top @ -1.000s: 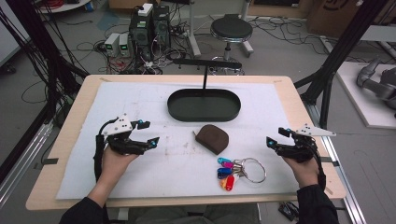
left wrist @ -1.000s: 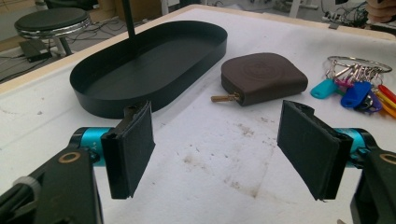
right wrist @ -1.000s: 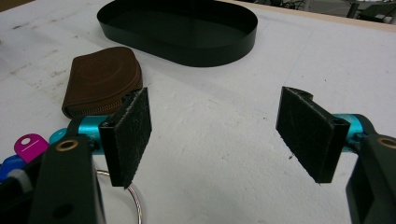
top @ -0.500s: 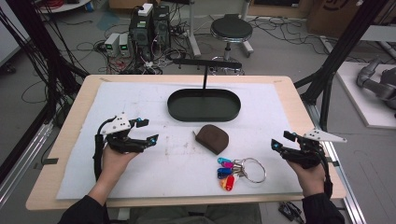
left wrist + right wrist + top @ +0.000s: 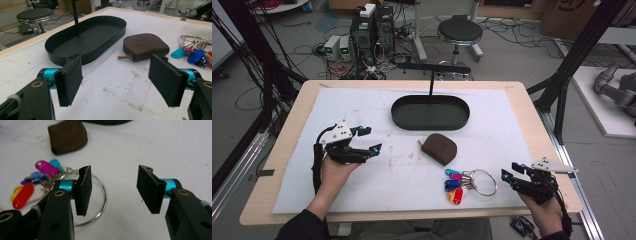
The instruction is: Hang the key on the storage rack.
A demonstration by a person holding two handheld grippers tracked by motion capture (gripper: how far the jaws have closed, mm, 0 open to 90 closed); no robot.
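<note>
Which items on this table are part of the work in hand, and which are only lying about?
In the job:
- key bunch, just ahead of the right tongs, whose jaws have just been closing with nothing between them

Lying about:
- brown pouch
- black oval tray
- left tongs, open, idle

Key ring (image 5: 481,181) lying flat on the white mat, coloured tags fanned toward nine o'clock, brown pouch at eleven o'clock.

Key ring (image 5: 100,202) partly hidden behind claw; pouch (image 5: 67,136) blurred, top cut off.
</note>
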